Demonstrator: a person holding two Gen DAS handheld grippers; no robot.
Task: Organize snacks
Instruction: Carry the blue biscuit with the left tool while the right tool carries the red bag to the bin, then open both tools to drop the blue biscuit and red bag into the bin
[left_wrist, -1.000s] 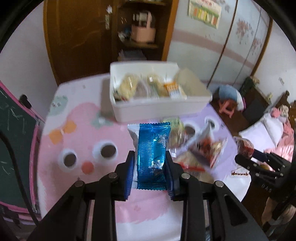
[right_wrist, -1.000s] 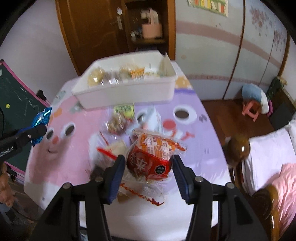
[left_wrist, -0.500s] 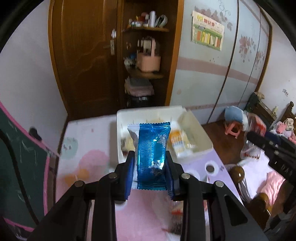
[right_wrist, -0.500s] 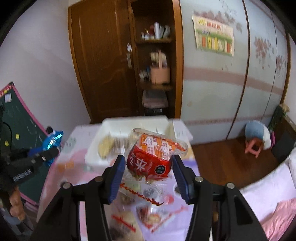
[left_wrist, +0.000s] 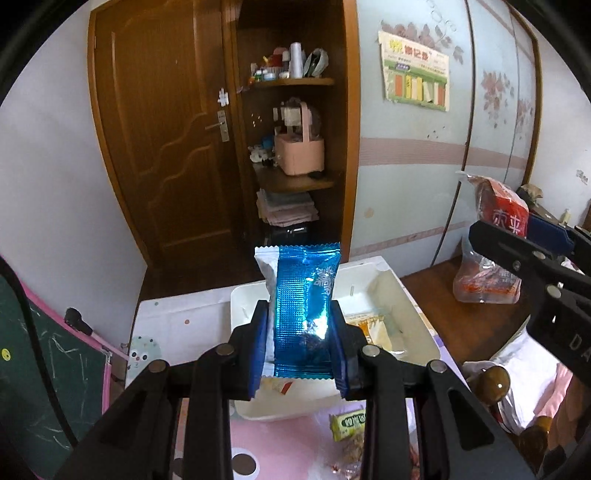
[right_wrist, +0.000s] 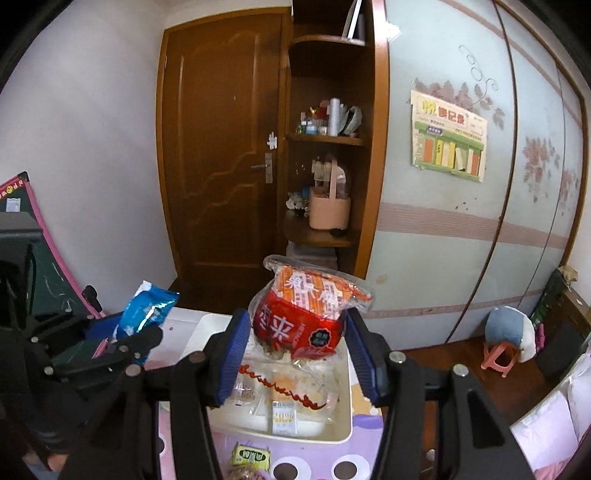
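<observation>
My left gripper (left_wrist: 300, 325) is shut on a blue foil snack packet (left_wrist: 304, 310) and holds it upright above the white plastic bin (left_wrist: 417, 314). My right gripper (right_wrist: 295, 336) is shut on a red and orange snack bag (right_wrist: 306, 314) and holds it above the same bin (right_wrist: 343, 417). The bin holds several wrapped snacks (right_wrist: 284, 410). The red bag (left_wrist: 498, 218) and right gripper also show at the right of the left wrist view. The blue packet (right_wrist: 147, 310) and left gripper show at the left of the right wrist view.
A green snack packet (left_wrist: 347, 424) and other loose snacks lie on the pink and purple cartoon tablecloth (right_wrist: 332, 458) in front of the bin. A chalkboard (left_wrist: 37, 387) stands at the left. A wooden door (right_wrist: 221, 147), shelves and a wardrobe are behind.
Both grippers have risen and moved forward from over the loose snacks to above the bin, each still holding its packet. The views have tilted up toward the door and shelves.
</observation>
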